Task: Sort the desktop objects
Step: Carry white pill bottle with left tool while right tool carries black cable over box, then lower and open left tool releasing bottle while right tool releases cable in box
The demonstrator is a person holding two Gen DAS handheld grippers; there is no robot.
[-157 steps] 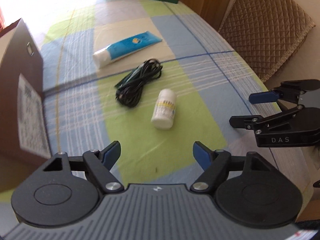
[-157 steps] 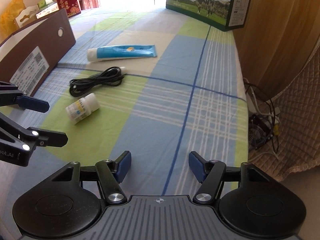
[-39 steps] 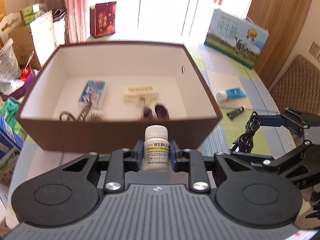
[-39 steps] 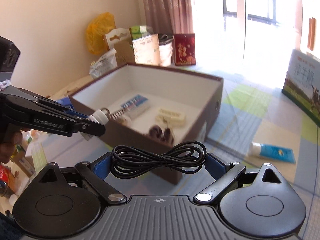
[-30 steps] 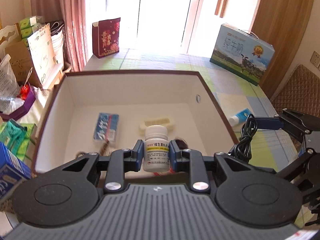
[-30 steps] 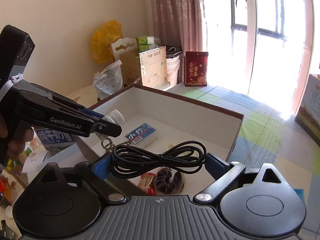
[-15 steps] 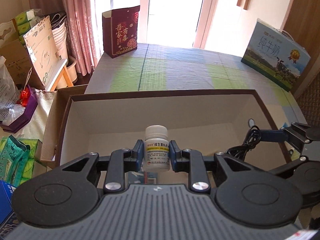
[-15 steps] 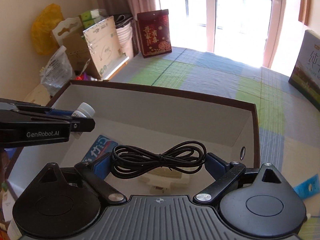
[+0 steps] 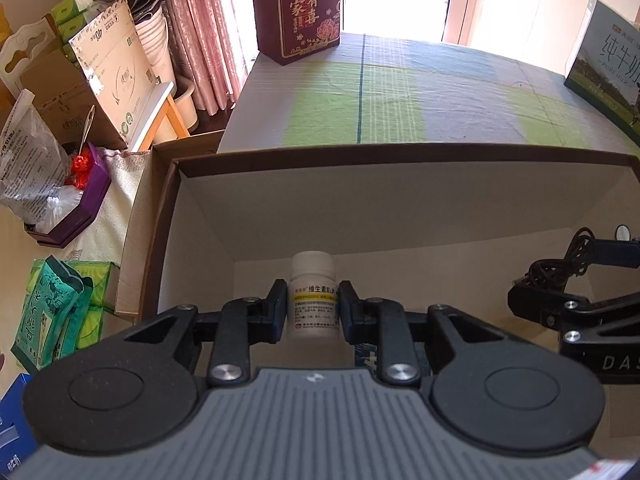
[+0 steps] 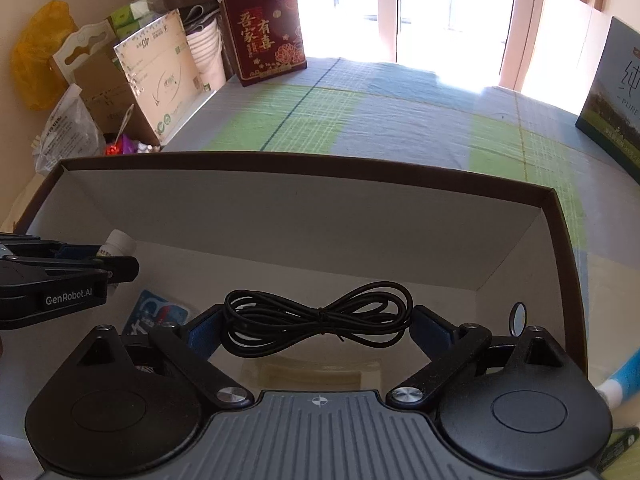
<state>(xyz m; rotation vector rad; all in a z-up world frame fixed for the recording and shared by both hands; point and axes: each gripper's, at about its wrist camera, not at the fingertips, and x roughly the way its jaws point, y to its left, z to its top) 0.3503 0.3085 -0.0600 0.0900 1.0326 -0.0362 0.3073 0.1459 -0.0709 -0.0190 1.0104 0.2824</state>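
My left gripper (image 9: 313,312) is shut on a white pill bottle (image 9: 312,296), held upright inside the brown box (image 9: 400,150) near its far left corner. It also shows in the right wrist view (image 10: 120,266) with the bottle's cap (image 10: 120,243). My right gripper (image 10: 318,326) is shut on a coiled black cable (image 10: 320,314) and holds it over the box's (image 10: 304,168) right half. In the left wrist view the right gripper (image 9: 568,280) and cable (image 9: 560,266) show at the right.
A blue packet (image 10: 158,316) and a pale object (image 10: 316,372) lie on the box floor. A blue-and-white tube (image 10: 622,380) lies outside the box at right. A red gift bag (image 9: 298,8), a milk carton box (image 9: 604,68) and floor clutter (image 9: 80,120) surround the table.
Both grippers have moved forward and lower into the box with their loads; the box's far wall now fills more of each view.
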